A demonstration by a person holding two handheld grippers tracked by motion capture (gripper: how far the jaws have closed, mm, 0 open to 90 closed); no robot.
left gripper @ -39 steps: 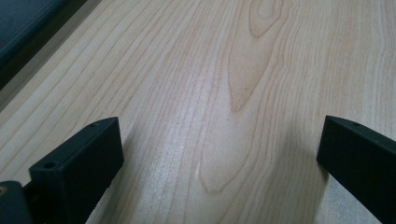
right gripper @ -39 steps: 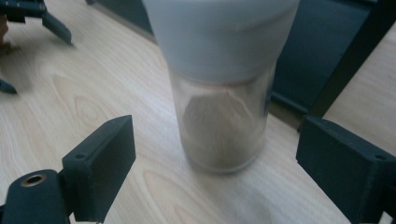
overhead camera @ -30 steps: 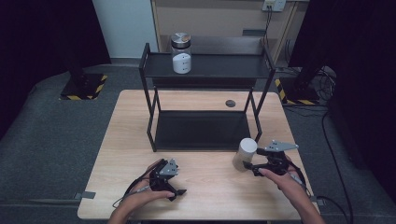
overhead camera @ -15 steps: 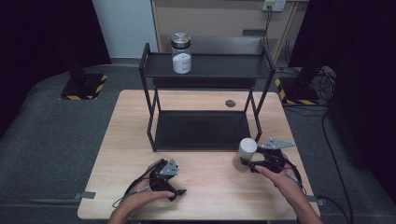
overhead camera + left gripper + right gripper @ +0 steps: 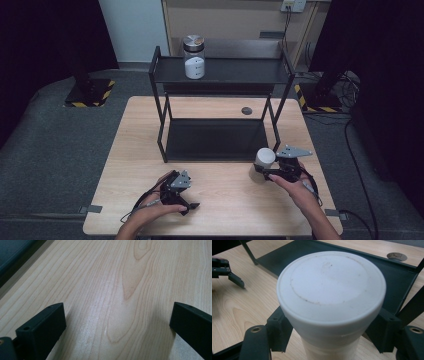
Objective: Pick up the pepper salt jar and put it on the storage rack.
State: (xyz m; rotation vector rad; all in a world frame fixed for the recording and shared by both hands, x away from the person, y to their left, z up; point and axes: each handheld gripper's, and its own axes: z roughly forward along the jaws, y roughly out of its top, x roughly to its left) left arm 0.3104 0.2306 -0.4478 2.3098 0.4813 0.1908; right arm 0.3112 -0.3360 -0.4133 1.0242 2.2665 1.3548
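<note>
Your right gripper (image 5: pixel 261 172) has its fingers (image 5: pixel 277 331) pressed on either side of the white lidded jar (image 5: pixel 331 300), just under the lid; they have just been closing on it. The jar stands upright on the desk (image 5: pixel 220 210), right of centre, just in front of the black two-tier shelf rack (image 5: pixel 215 140). The rack's lower tray lies directly behind the jar, and its right front leg rises just beside it. On the rack's top shelf stands a glass jar with a metal lid (image 5: pixel 193 56), holding white powder. A round dark grommet (image 5: pixel 246 110) sits in the desk behind the rack.

Your left gripper (image 5: pixel 186 199) rests near the desk's front edge, well apart from the jar, fingers (image 5: pixel 43 327) spread wide with bare wood between them.

Compared with a second ago, your right gripper has edged in toward the jar; the left has not moved.
</note>
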